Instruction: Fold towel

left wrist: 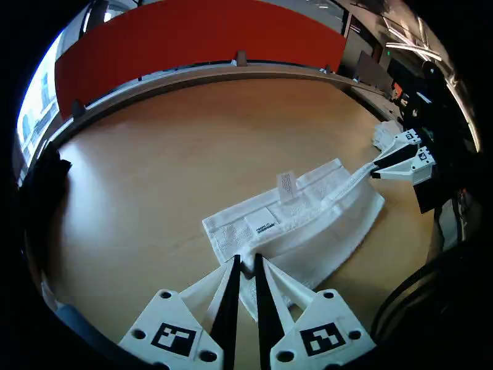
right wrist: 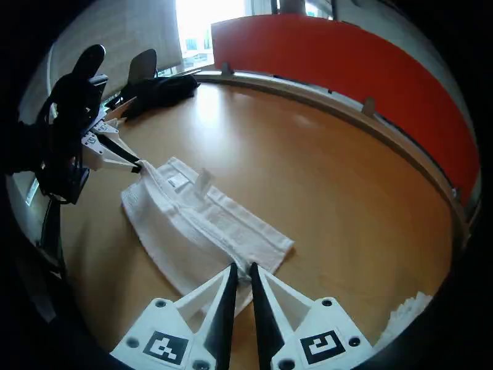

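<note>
Well, a white towel lies on the wooden bench. It is folded into a long, thick strip with a few layers. In the left gripper view it runs from the bottom middle of the frame up to the right side. A small white label sticks up from the top layer, near the middle of the strip.

The left tool sits at the bottom of that view. Its two black fingers are almost together, and a bit of the towel's edge is pinched in the thin gap between them. At the far end of the strip, on the right side of the frame, the other tool nips the towel between its tips. The cloth is pulled into a thin point there.

In the right gripper view the right tool is at the bottom middle. Its fingers are nearly closed too, and they squeeze the near end of the towel. The towel stretches from there to the upper left of the frame.

A long red board stands along the far edge of the bench. A black bundle lies on the bench in the upper left of the right gripper view. Another bit of white cloth shows at the lower right.
</note>
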Tool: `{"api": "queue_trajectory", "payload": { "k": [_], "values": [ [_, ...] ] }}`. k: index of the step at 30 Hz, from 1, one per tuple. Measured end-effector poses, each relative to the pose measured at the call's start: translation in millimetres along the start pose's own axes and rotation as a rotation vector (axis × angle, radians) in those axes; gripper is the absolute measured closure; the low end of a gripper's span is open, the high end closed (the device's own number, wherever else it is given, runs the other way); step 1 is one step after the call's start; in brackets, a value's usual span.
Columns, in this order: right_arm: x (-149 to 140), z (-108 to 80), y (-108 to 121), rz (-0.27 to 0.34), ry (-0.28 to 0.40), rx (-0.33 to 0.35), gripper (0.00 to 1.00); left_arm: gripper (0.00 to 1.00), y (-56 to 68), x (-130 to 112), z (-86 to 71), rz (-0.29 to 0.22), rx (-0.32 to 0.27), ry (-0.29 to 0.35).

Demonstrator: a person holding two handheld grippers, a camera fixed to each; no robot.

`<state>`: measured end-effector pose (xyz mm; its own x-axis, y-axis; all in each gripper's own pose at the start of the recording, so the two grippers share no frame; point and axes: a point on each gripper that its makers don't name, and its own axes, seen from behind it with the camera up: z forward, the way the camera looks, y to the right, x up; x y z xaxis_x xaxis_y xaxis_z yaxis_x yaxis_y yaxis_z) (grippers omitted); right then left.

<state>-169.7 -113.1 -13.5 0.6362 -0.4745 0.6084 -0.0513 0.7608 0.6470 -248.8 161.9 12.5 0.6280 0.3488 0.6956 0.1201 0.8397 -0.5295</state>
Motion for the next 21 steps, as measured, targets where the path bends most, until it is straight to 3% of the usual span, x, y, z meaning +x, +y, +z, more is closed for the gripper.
{"api": "queue_trajectory", "payload": {
  "k": [12,21],
  "values": [
    [-11,17.2,17,0.013,-0.027,-0.047,0.69,0.76,-8.0,-4,18.9,-0.015,0.027,-0.012],
    [-11,24.1,26,0.008,-0.028,-0.081,0.6,0.68,-16.3,0,24.0,-0.009,0.063,-0.008]
  ]
}}
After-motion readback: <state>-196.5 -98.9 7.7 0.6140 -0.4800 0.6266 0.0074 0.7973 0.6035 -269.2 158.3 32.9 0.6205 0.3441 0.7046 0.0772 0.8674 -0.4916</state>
